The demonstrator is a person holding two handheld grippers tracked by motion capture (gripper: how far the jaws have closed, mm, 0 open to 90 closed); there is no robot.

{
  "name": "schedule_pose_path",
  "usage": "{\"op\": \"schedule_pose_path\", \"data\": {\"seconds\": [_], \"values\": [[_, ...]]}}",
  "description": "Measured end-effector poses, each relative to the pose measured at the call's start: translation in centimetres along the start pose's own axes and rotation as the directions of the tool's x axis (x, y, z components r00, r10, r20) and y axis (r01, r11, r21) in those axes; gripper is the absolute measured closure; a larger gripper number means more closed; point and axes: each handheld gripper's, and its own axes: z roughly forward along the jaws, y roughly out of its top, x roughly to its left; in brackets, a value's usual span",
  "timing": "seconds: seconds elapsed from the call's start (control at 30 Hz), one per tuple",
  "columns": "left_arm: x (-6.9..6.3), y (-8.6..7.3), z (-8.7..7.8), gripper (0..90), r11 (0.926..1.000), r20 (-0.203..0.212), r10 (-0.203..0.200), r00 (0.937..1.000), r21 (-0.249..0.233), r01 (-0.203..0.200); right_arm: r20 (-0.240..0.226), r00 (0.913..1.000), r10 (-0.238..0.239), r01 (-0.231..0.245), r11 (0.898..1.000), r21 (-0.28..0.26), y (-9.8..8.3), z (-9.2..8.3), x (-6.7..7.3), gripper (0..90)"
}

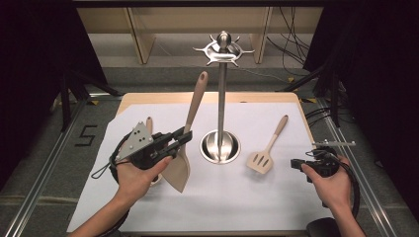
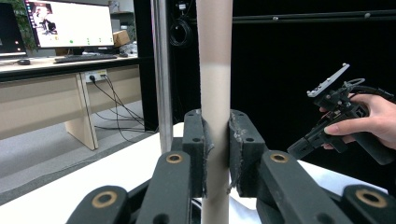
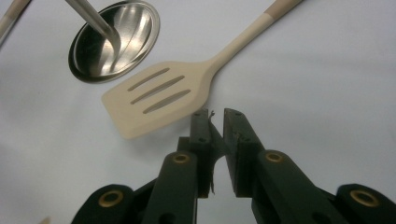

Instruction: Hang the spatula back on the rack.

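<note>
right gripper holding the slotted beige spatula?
No: in the right gripper view the right gripper is nearly closed on nothing, and the slotted beige spatula lies flat on the white sheet ahead of it.

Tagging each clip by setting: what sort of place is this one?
Most likely a lab recording station, not a kitchen: black curtains enclose the table, loose cables run across the floor, and a desk with a lit monitor stands behind.

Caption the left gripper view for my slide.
Left gripper clamps a beige spatula handle upright beside the steel stand pole.
</note>
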Motion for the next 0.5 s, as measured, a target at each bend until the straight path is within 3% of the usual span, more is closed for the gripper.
{"op": "schedule_pose_path", "data": {"seconds": [0.13, 0.17, 0.27, 0.3, 0.33, 0.5], "values": [[0.03, 0.12, 0.33, 78.2, 1.0000, 0.001, 0.001, 1.0000, -0.005, -0.001, 0.013, 0.9999, -0.001, 0.000, 1.000, 0.019, 0.11, -0.17, 0.11, 82.7], [0.03, 0.13, 0.38, 78.3, 1.0000, 0.000, 0.000, 1.0000, -0.007, 0.000, 0.021, 0.9989, 0.043, -0.043, 0.999, 0.020, 0.05, -0.21, 0.53, 82.7], [0.00, 0.14, 0.46, 78.3, 1.0000, -0.001, -0.003, 1.0000, -0.008, 0.003, 0.033, 0.9985, 0.043, -0.044, 0.999, 0.026, 0.04, -0.35, 0.73, 82.7], [-0.02, 0.14, 0.52, 78.3, 1.0000, -0.001, -0.004, 1.0000, -0.007, 0.004, 0.019, 0.9998, 0.006, -0.007, 1.000, 0.022, 0.05, -0.29, 0.35, 82.7], [0.01, 0.16, 0.64, 78.3, 1.0000, -0.002, -0.002, 1.0000, -0.006, 0.002, 0.032, 0.9986, 0.042, -0.043, 0.999, 0.030, -0.05, -0.40, 0.76, 82.7], [0.09, 0.25, 0.99, 78.2, 1.0000, -0.003, -0.004, 1.0000, -0.009, 0.004, 0.024, 0.9983, 0.053, -0.054, 0.998, 0.029, -0.13, -0.40, 0.68, 82.7]]}}
